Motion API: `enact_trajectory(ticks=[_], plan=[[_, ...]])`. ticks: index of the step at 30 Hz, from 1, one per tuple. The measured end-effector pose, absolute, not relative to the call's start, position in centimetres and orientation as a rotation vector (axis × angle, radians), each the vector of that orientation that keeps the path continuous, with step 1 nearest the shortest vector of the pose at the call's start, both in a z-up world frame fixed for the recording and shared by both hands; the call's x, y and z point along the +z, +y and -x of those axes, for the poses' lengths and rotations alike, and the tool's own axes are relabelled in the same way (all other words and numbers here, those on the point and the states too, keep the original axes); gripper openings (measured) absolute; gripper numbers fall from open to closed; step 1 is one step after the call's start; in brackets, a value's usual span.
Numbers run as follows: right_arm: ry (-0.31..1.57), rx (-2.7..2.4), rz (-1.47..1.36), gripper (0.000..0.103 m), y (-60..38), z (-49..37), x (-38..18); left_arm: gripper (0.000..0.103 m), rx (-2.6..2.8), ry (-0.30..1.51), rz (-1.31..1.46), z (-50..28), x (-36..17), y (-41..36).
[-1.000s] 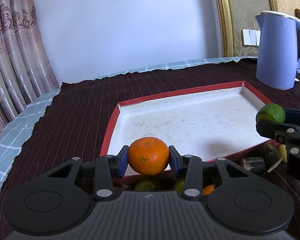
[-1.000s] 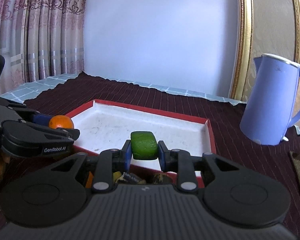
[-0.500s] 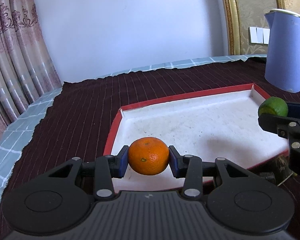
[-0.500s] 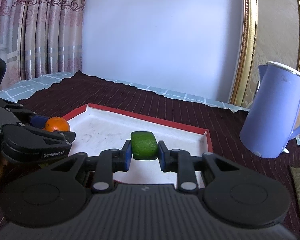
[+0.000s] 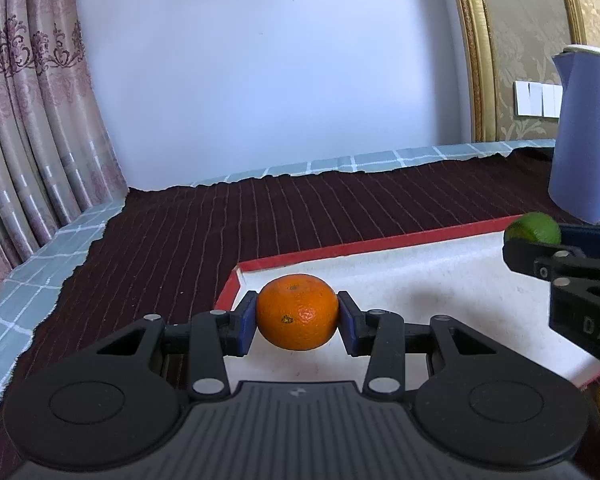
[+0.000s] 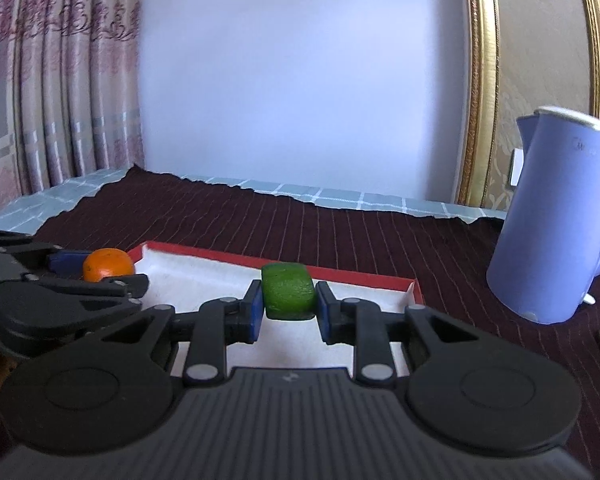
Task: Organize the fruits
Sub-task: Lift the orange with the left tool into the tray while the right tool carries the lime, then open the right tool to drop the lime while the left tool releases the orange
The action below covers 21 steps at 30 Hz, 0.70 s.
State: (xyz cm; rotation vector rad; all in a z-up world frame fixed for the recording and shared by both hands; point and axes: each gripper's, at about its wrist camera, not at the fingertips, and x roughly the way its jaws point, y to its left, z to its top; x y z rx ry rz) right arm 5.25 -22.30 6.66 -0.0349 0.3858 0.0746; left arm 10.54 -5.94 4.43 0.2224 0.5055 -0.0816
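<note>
The left gripper clamps a round orange mandarin between its blue pads, held over the near left corner of a shallow white tray with a red rim. The right gripper pinches a squashed green lime above the same tray's middle. A tall lavender plastic kettle stands to the right on a dark maroon striped cloth.

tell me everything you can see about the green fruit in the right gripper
The green fruit, lime-like with a pebbled glossy skin, is clamped between the blue pads of the right gripper, which squeeze its sides so that it looks blocky. It is held in the air above the white floor of the red-rimmed tray, touching only the pads. The left wrist view shows its rounder side.
</note>
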Motion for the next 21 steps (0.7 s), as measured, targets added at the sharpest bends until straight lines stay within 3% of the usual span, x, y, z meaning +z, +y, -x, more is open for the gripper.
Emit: enact_trajectory(ticks=[21], plan=[[0.407,0.048,0.043,0.025,-22.9,-9.0,5.4,0.041,-0.054,0.512,-0.217,-13.9,3.6,-6.6]])
